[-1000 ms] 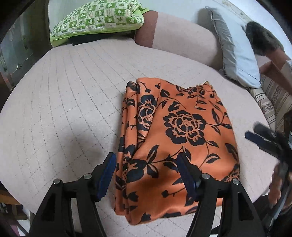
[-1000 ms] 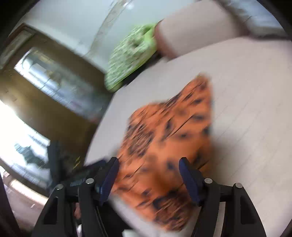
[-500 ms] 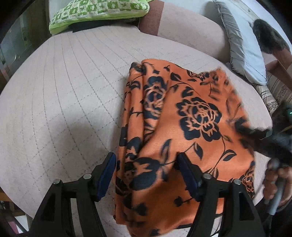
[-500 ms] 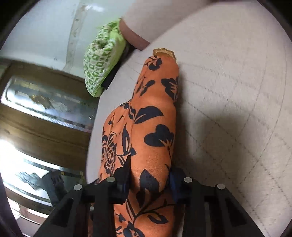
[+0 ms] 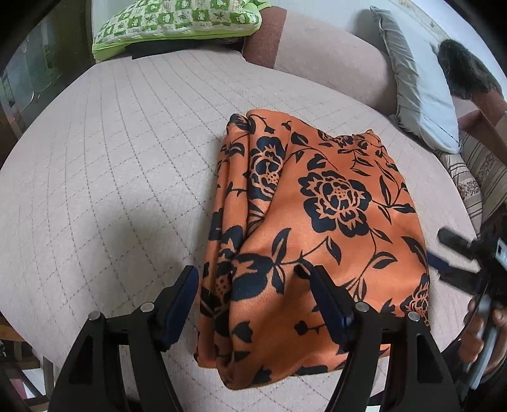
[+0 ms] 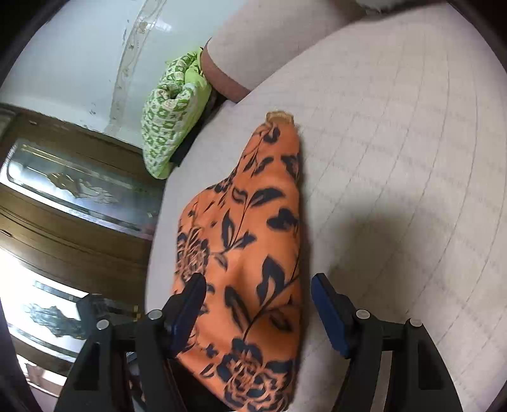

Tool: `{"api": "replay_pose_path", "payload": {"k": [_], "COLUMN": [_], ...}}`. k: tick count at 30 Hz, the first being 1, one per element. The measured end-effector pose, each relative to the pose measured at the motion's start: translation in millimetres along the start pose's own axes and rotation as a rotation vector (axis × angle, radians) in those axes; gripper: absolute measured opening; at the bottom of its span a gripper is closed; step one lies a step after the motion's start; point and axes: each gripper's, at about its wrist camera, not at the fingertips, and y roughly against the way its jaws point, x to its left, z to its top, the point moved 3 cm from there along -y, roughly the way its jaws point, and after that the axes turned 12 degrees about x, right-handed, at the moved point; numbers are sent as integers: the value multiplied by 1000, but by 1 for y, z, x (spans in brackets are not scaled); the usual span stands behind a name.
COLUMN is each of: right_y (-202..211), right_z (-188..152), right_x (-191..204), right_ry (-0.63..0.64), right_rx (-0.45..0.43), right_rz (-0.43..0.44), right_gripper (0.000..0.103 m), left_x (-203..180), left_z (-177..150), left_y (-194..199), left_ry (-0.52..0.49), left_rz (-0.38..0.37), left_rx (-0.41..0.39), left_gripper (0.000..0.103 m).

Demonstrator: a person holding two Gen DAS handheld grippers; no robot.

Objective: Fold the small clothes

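- Since half a second back, the right claw (image 6: 258, 312) has let go: its jaws, then pinched on the orange floral garment (image 5: 312, 234), have just been opening and now stand wide, with the cloth's edge lying loose between them and neither pad pressing on it.
- Left claw (image 5: 253, 304) hovers open over the garment's near edge at 6 o'clock in its own view, holding nothing.
- Folded into a rough rectangle, the garment lies flat on the quilted beige sofa seat (image 5: 104, 177), with bunched layers along its 9 o'clock side.
- At 12 o'clock sits a green patterned cushion (image 5: 177, 22); at 2 o'clock, a grey pillow (image 5: 418, 85).
- Judged from this, the fold looks laid down and the step in hand is tidying or the next fold.
- To do it well, both claws should pinch all layers at matching corners, lift together, and lay edge onto edge, since the slack 9 o'clock side could slide apart.
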Motion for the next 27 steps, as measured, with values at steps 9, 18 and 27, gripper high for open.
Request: {"api": "replay_pose_path", "payload": {"k": [9,18,27], "right_y": [-12,-22,2], "right_z": [-33,-66,-11], "right_x": [29,58,76], "right_ry": [183,235,222], "right_rx": [82,195,83], "right_rz": [-302,-144,-12], "right_gripper": [62,65,65], "left_x": [4,10,12], "left_z": [-11,-27,-25], "left_y": [-1,-14,-13], "left_ry": [-6,-34,-87], "left_rz": [43,82,87], "left_rx": [-11,37,27], "left_gripper": [85,86,86]}}
